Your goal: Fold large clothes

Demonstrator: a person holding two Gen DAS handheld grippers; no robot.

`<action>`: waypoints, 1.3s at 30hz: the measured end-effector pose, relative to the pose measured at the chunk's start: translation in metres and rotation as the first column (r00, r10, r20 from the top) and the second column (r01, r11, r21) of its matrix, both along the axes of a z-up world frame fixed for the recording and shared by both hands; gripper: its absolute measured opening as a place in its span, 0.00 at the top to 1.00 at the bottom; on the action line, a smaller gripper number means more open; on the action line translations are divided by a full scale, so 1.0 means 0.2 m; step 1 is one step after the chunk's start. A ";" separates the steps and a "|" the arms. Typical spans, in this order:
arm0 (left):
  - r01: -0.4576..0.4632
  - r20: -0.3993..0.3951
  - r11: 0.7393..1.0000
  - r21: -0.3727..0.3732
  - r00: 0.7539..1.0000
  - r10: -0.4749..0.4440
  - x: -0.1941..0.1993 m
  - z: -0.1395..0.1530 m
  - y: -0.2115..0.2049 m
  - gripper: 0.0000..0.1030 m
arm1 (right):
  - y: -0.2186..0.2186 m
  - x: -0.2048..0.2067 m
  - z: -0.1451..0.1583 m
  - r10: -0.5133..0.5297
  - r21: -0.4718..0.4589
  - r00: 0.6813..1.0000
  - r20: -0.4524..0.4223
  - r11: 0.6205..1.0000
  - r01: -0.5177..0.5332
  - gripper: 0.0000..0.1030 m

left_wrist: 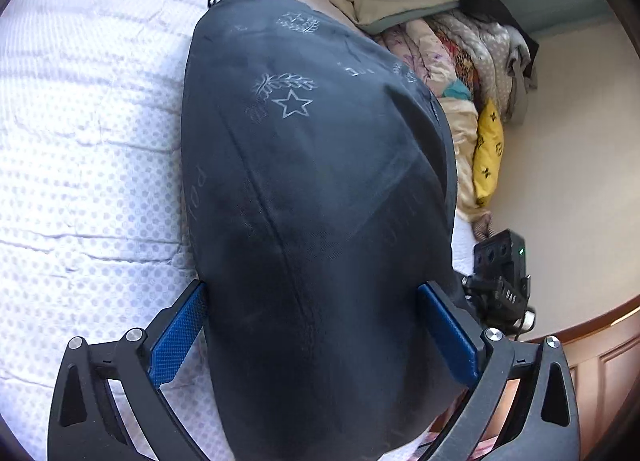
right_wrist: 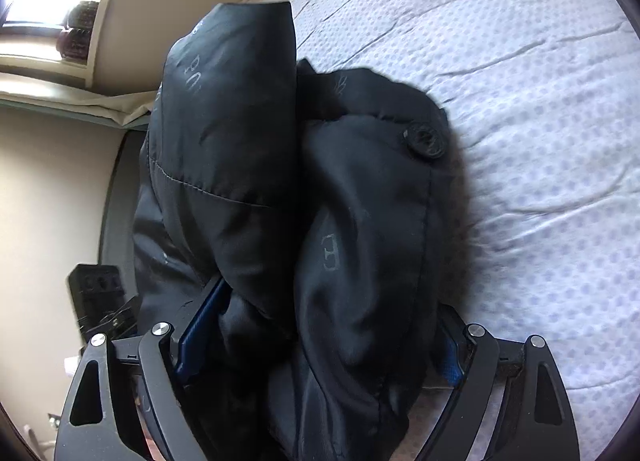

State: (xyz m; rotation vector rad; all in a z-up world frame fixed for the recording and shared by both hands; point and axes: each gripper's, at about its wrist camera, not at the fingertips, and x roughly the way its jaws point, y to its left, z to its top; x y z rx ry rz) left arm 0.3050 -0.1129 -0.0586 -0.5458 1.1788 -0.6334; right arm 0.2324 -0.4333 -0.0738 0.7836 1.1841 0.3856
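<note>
We see the bulky black padded jacket (left_wrist: 304, 189) on the white dotted bedsheet (left_wrist: 80, 141), bulging between our left gripper's (left_wrist: 312, 325) spread jaws; our right gripper (right_wrist: 320, 325) clamps its folds.

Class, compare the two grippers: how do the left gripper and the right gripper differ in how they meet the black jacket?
The left gripper straddles a smooth, flat stretch of the black jacket; the right gripper is stuffed with bunched folds. The left's blue pads show fully; the right's are mostly buried. Both stand wide over the bed sheet.

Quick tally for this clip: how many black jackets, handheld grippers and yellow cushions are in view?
black jacket: 1
grippers: 2 (left gripper, right gripper)
yellow cushion: 1
total: 4
</note>
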 end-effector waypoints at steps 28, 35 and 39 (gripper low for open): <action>-0.011 0.142 1.000 -0.004 0.990 0.012 -0.21 0.11 0.30 0.16 | 0.21 -0.02 -0.07 0.077 0.182 0.996 0.048 0.980 -0.085 0.35; -0.058 0.246 0.998 -0.008 0.968 0.058 -0.22 0.29 0.41 0.17 | 0.30 0.05 0.04 0.117 0.226 0.983 0.139 0.963 -0.147 0.36; -0.108 0.283 0.994 -0.025 0.953 0.110 -0.23 0.36 0.54 0.17 | 0.40 0.11 0.13 0.147 0.217 0.969 0.200 0.957 -0.190 0.36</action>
